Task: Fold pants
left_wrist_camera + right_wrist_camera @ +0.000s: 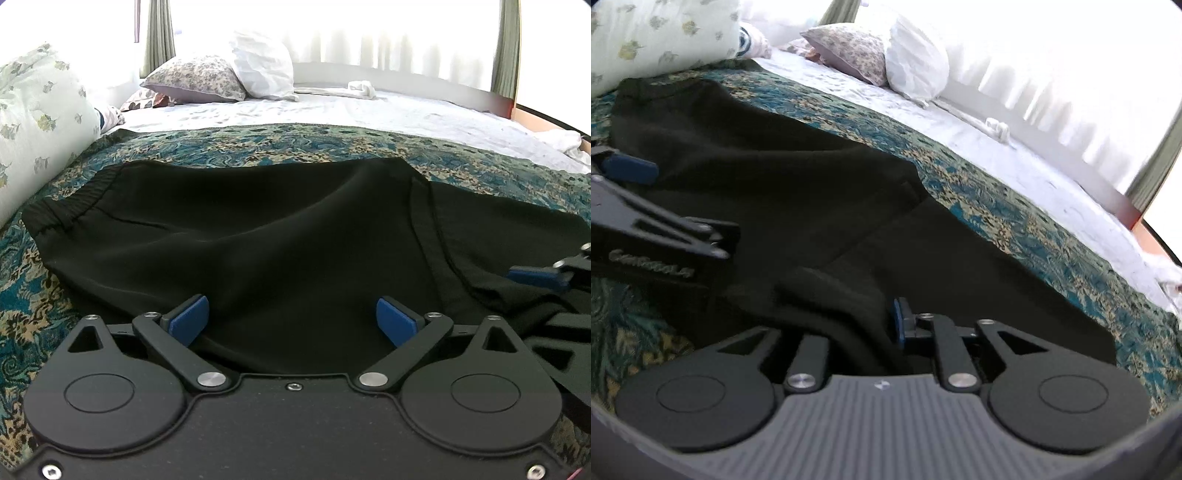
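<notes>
We saw black, soft-fabric pants [258, 229] lying partly folded on a teal-and-gold patterned bedspread [295, 142], the gathered elastic waistband [70, 210] at the pants' left end. Our left gripper [291, 317] rested at the pants' near edge with its blue-padded jaws spread wide, cloth lying between them but not pinched. Our right gripper [871, 321] sat just right of it, jaws partly apart around a raised bunch of black fabric; only one blue pad showed, and we could not tell whether it pressed the cloth. We judged that the loose bunch could snag on a pad as the gripper pulled away, dragging the fold open.
</notes>
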